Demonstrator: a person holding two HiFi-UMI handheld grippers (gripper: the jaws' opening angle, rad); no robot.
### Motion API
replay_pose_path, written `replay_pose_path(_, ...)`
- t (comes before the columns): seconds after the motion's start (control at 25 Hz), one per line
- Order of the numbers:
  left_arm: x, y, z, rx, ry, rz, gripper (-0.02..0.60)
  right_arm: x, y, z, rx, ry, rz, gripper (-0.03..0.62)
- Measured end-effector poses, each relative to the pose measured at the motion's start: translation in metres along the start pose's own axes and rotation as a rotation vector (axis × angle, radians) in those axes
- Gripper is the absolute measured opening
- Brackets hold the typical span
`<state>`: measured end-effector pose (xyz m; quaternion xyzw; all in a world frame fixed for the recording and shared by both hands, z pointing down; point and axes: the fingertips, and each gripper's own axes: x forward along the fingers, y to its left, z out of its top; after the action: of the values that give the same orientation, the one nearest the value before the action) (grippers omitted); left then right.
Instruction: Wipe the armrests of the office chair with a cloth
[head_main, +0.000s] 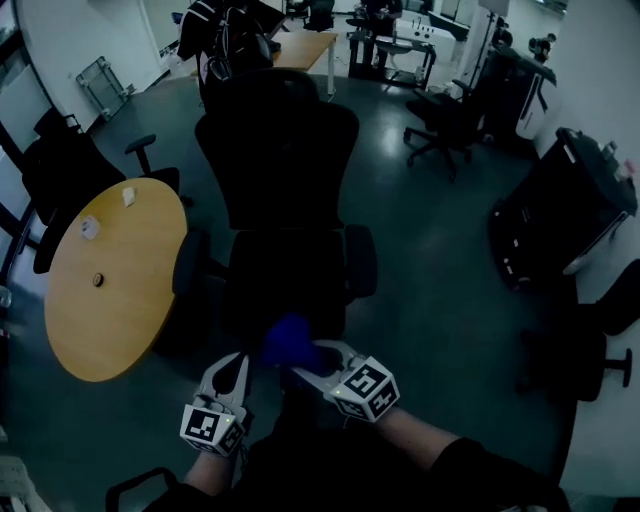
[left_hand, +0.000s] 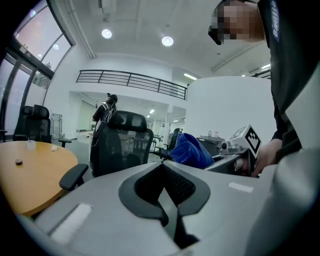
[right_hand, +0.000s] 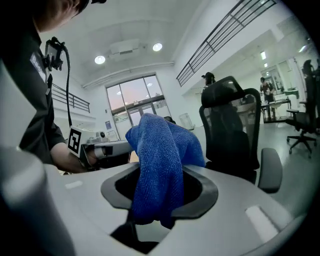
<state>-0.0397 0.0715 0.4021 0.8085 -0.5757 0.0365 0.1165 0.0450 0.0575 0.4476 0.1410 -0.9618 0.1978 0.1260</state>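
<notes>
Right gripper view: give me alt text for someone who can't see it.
A blue cloth is clamped between the jaws of the right gripper, bunching up above them. Behind it stands a black office chair with one armrest showing.

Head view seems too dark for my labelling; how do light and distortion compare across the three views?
Head view: dim, bluish, the black office chair nearly featureless, the blue cloth a dark smudge. Left gripper view: bright, ceiling lamps glaring, fisheye bending the railing. Right gripper view: bright, cloth weave sharp, corners vignetted black.
</notes>
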Motion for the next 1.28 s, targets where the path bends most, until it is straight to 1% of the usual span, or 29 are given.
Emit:
replay_pose_path(0.08, -0.011, -0.026, -0.004, 0.010, -0.001, -0.028, 0.020, -0.031, 0.006, -0.010, 0.020, -0.021, -0.056, 0.177)
replay_pose_path(0.16, -0.022, -0.047, 0.003, 0.009, 0.000, -0.055, 0.018, -0.057, 0.014, -0.015, 0.030, -0.038, -0.119, 0.178)
replay_pose_path(0.28, -0.033, -0.065, 0.014, 0.009, -0.034, -0.110, 0.019, -0.080, 0.029, -0.016, 0.008, -0.074, -0.189, 0.178)
replay_pose_path(0.44, -0.057, -0.067, 0.012, -0.002, -0.055, -0.179, 0.020, -0.091, 0.055, -0.014, 0.016, -0.129, -0.294, 0.178)
replay_pose_path(0.56, -0.089, -0.060, 0.013, 0.039, -0.086, -0.253, 0.018, -0.089, 0.082, -0.014, 0.027, -0.176, -0.392, 0.179)
replay_pose_path(0.68, -0.118, -0.044, 0.018, 0.064, -0.093, -0.299, 0.018, -0.070, 0.114, -0.006, 0.005, -0.229, -0.446, 0.179)
replay_pose_path(0.76, -0.131, -0.034, 0.020, 0.074, -0.090, -0.317, 0.018, -0.059, 0.130, -0.001, 0.001, -0.248, -0.458, 0.179)
replay_pose_path(0.84, -0.139, -0.035, 0.022, 0.073, -0.085, -0.333, 0.018, -0.054, 0.143, 0.001, -0.005, -0.247, -0.455, 0.179)
replay_pose_path(0.96, -0.152, -0.049, 0.031, 0.073, -0.078, -0.378, 0.018, -0.051, 0.158, 0.009, -0.026, -0.256, -0.434, 0.179)
replay_pose_path(1.08, -0.166, -0.068, 0.042, 0.060, -0.087, -0.409, 0.018, -0.055, 0.170, 0.015, -0.036, -0.275, -0.413, 0.179)
replay_pose_path(1.2, -0.169, -0.087, 0.046, 0.067, -0.099, -0.429, 0.018, -0.070, 0.171, 0.017, -0.060, -0.294, -0.411, 0.179)
replay_pose_path(1.28, -0.161, -0.095, 0.044, 0.084, -0.101, -0.425, 0.018, -0.080, 0.162, 0.013, -0.070, -0.299, -0.412, 0.179)
